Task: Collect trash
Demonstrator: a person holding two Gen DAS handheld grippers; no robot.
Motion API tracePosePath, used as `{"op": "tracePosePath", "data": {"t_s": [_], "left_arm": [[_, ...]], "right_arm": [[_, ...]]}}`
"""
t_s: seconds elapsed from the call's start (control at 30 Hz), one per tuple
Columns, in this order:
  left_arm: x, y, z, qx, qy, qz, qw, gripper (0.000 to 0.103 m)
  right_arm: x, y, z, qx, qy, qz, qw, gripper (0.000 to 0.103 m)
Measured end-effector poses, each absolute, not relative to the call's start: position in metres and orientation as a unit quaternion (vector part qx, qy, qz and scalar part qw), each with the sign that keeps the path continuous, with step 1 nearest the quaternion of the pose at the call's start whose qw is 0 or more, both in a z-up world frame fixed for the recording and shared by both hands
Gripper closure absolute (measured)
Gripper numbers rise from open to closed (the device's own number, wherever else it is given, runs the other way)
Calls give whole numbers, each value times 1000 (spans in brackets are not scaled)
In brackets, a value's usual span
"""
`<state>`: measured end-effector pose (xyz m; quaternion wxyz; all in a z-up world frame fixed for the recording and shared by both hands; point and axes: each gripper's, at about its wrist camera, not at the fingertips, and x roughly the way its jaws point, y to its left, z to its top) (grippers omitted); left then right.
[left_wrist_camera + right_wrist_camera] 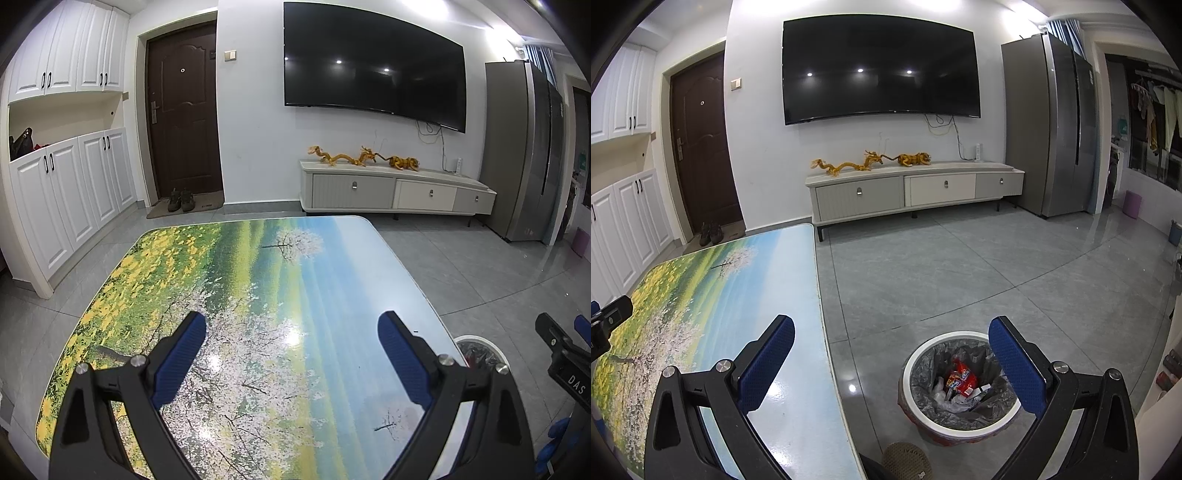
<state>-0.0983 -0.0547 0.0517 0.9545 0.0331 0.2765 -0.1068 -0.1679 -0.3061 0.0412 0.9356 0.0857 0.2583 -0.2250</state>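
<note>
A living room seen from two hand-held grippers held over a bench (258, 280) whose top is printed with a landscape of yellow flowers, white blossom and blue sky. The left hand-held gripper (291, 354) hangs above the middle of the bench, its blue-padded fingers spread wide with nothing between them. The right hand-held gripper (892, 363) is off the bench's right edge, above the floor, fingers likewise spread and empty; its tip shows at the right edge of the left view. No loose trash is visible on the bench top in either view. The trash that can be seen lies in a round white bin (960, 424) standing on the grey tiled floor just beside the bench's right edge, below the right hand-held gripper. The bin is lined with a grey plastic bag (923, 373), and inside are a red snack wrapper (960, 376) and crumpled clear and white scraps. Such litter looks very light, thin and soft: it would crush flat under the pads, and glossy film could slip, so a pinch on a bunched fold would likely hold better than on a flat edge. The bag is flimsy too and would best be taken at its rim, where it folds over the bin. Behind are a wall-mounted television, a low cabinet with golden dragon figures, and a dark door.
</note>
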Motion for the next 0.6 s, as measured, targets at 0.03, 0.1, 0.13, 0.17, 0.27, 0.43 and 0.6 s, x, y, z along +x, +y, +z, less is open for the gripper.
{"op": "tracePosePath", "data": {"t_s": [0.03, 0.1, 0.13, 0.17, 0.27, 0.43, 0.6], "left_arm": [[-98, -54, 52, 33, 276, -107, 955, 8], [-99, -54, 53, 33, 275, -107, 955, 8], [-98, -54, 53, 33, 274, -106, 955, 8], [-99, -54, 54, 33, 274, -106, 955, 8], [-100, -54, 55, 33, 271, -105, 956, 8], [-103, -55, 57, 35, 266, -104, 958, 8], [-103, -55, 57, 35, 266, -104, 958, 8]], "right_arm": [[-168, -306, 41, 86, 259, -225, 935, 0], [-168, -306, 41, 85, 259, -225, 935, 0], [-168, -306, 41, 86, 258, -225, 936, 0], [-168, -306, 41, 85, 258, -225, 936, 0], [-168, -306, 42, 84, 257, -224, 936, 0], [-168, -306, 43, 84, 256, -223, 937, 0], [-168, -306, 45, 83, 253, -223, 938, 0]]}}
